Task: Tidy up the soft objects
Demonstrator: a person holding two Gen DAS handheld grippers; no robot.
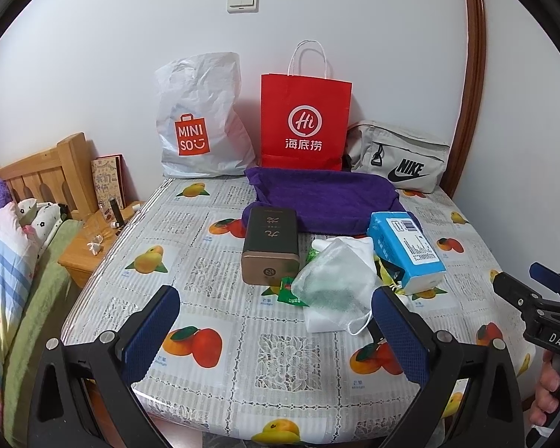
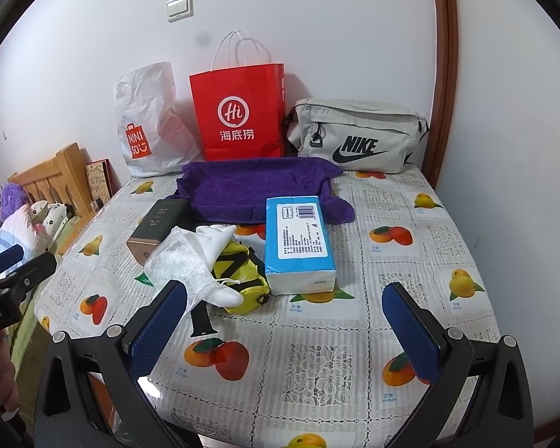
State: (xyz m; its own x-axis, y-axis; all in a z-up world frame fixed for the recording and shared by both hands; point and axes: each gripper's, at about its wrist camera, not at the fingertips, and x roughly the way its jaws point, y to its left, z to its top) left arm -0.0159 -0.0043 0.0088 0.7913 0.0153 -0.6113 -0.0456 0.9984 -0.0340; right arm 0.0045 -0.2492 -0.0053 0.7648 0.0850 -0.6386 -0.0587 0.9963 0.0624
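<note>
A purple towel (image 1: 317, 198) (image 2: 250, 190) lies at the back of the table. In front of it lie a blue tissue pack (image 1: 405, 248) (image 2: 298, 239), a white mesh drawstring pouch (image 1: 334, 280) (image 2: 179, 261), a white cloth (image 2: 214, 237), a small yellow bag (image 2: 242, 272) and a dark tin box (image 1: 270, 246) (image 2: 158, 224). My left gripper (image 1: 276, 306) is open and empty, just short of the pouch. My right gripper (image 2: 283, 302) is open and empty, in front of the tissue pack; it also shows at the right edge of the left wrist view (image 1: 534, 298).
A white Miniso bag (image 1: 201, 123) (image 2: 149, 123), a red paper bag (image 1: 304, 119) (image 2: 239, 112) and a grey Nike pouch (image 1: 399, 156) (image 2: 358, 134) stand against the wall. A bed (image 1: 15, 261) and wooden nightstand (image 1: 89, 250) are left of the fruit-print table (image 1: 242, 336).
</note>
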